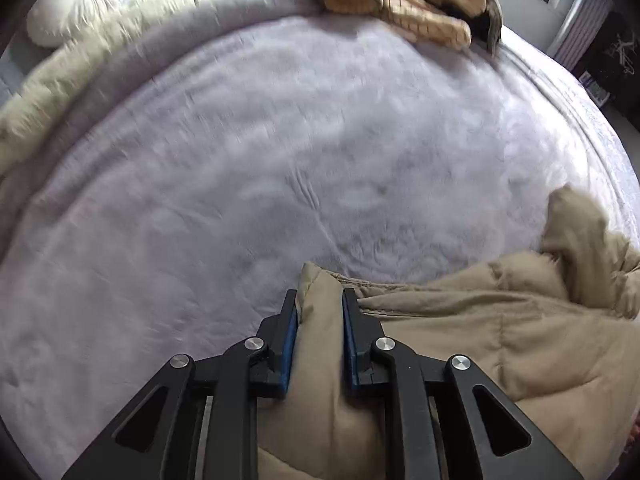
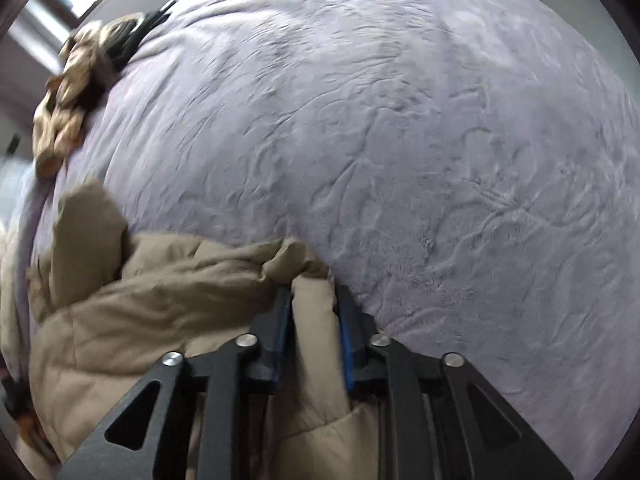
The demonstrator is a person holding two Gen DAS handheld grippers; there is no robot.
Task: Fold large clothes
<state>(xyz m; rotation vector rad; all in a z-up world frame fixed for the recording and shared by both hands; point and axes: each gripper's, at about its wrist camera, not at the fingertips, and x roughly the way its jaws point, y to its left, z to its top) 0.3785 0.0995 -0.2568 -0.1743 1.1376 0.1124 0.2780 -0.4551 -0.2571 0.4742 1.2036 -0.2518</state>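
On the near edge of the lilac bedspread (image 1: pixel 240 160), the left gripper (image 1: pixel 319 320) pinched a fold of the tan padded coat (image 1: pixel 480 340); right of it, the right gripper (image 2: pixel 312 312) clamped another fold. The coat lay bunched, so folding looked barely begun.

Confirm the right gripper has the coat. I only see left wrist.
Observer: Yes. The right gripper is shut on a fold of the tan coat, fabric pinched between its blue pads.
Operator: What's ahead of it?
Observer: Bare lavender blanket, wrinkled, nothing lying on it in front or to the right.
Operator: Is the plush pile close to that side?
Observer: No. From the right wrist the plush pile sits at the far left edge of the bed, beyond an upturned coat flap.
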